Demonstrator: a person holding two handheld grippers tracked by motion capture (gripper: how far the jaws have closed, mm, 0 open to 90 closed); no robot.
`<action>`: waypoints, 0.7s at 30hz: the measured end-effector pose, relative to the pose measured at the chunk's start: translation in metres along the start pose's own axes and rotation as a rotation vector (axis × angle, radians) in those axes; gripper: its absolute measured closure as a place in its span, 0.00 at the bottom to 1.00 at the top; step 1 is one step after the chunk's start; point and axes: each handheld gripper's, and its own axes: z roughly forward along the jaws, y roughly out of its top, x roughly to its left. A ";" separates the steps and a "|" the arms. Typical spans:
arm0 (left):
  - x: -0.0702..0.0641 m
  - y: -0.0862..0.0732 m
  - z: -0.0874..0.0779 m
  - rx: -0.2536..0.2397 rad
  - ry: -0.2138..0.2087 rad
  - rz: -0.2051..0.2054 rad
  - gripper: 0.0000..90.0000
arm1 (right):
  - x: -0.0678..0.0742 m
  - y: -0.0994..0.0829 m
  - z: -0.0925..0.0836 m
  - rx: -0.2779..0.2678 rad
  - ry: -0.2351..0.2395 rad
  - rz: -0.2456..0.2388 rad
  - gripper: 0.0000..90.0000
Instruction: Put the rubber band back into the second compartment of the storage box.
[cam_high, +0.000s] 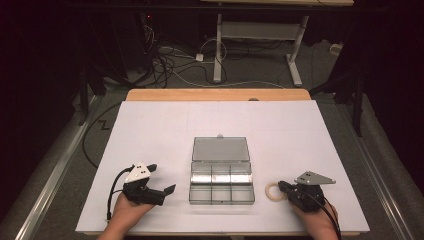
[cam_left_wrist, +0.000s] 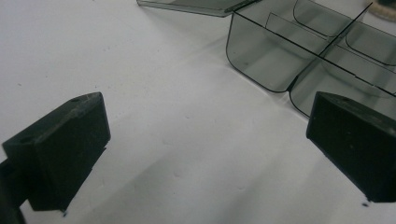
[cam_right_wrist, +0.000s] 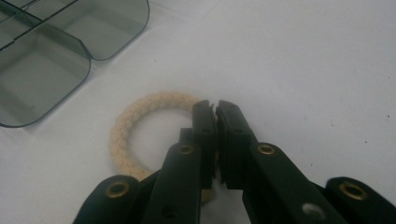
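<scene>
The braided ring (cam_right_wrist: 140, 122) is being pinched between the right gripper's (cam_right_wrist: 215, 108) closed jaws, just beside the compartment box (cam_high: 221, 192). Lifting is called for next, likely toward a compartment. The left gripper (cam_high: 162, 181) is being held spread.

Left hand (cam_high: 131, 209) enters from 6 o'clock, low at frame left; left gripper (cam_high: 162, 179) lies low over the table, pointing toward 2 o'clock, jaws spread wide with nothing between them; right hand (cam_high: 316, 220) enters from 6 o'clock at lower right; right gripper (cam_right_wrist: 215, 106) points toward 10 o'clock, jaws pinched together on the braided ring (cam_right_wrist: 125, 122); grey plates face up on both.
</scene>
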 end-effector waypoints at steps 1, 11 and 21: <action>0.000 0.000 0.000 0.000 0.000 0.000 0.00 | -0.001 0.000 0.000 -0.004 0.004 0.003 0.98; 0.000 0.000 0.000 -0.001 -0.004 0.003 0.00 | -0.003 0.001 -0.004 -0.034 0.017 0.022 0.98; 0.000 0.000 0.000 -0.001 -0.003 0.005 0.00 | 0.002 0.006 -0.008 -0.062 0.042 0.007 0.98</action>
